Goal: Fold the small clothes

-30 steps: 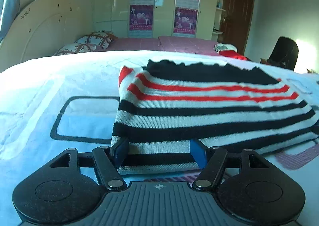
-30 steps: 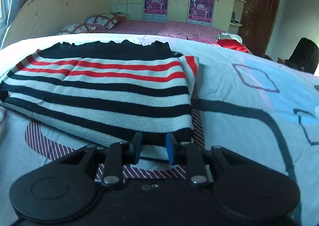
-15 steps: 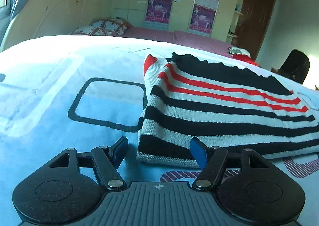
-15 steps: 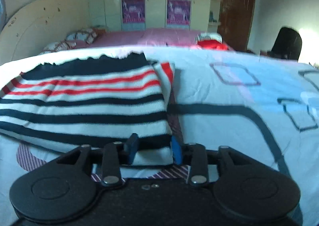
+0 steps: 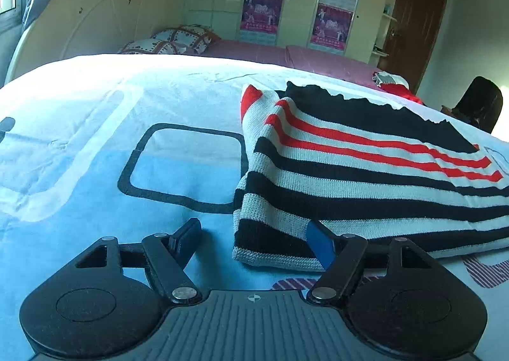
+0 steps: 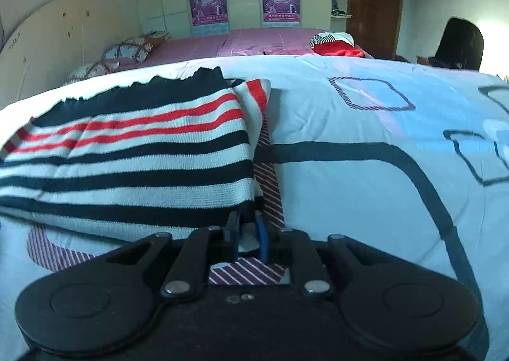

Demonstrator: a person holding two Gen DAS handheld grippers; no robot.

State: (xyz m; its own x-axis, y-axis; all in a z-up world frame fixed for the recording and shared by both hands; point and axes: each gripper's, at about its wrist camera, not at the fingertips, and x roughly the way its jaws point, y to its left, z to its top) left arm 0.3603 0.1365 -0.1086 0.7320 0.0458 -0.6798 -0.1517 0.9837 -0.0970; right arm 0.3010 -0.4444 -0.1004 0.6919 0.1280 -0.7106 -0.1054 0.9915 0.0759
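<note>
A folded sweater (image 5: 366,176) with black, white and red stripes lies flat on the light blue bed cover (image 5: 95,138). My left gripper (image 5: 254,238) is open wide, its jaws still opening. The sweater's near left corner lies between them, close to the blue right pad (image 5: 321,245), and the left pad (image 5: 187,233) rests on bare cover. In the right wrist view the sweater (image 6: 143,154) fills the left half. My right gripper (image 6: 247,238) is closing at the near right corner, and a white fold of knit is pinched between the narrow jaws.
The patterned cover (image 6: 350,170) stretches bare to the right of the sweater. Behind it is a pink bed (image 6: 254,39) with pillows (image 5: 171,39) and a red garment (image 6: 337,49). A dark chair (image 5: 480,103) stands at the far right, near a brown door (image 6: 375,1).
The left gripper slid left, so only the sweater's corner now lies between its jaws. The right gripper's jaws widened, then narrowed onto the sweater's near right corner.
</note>
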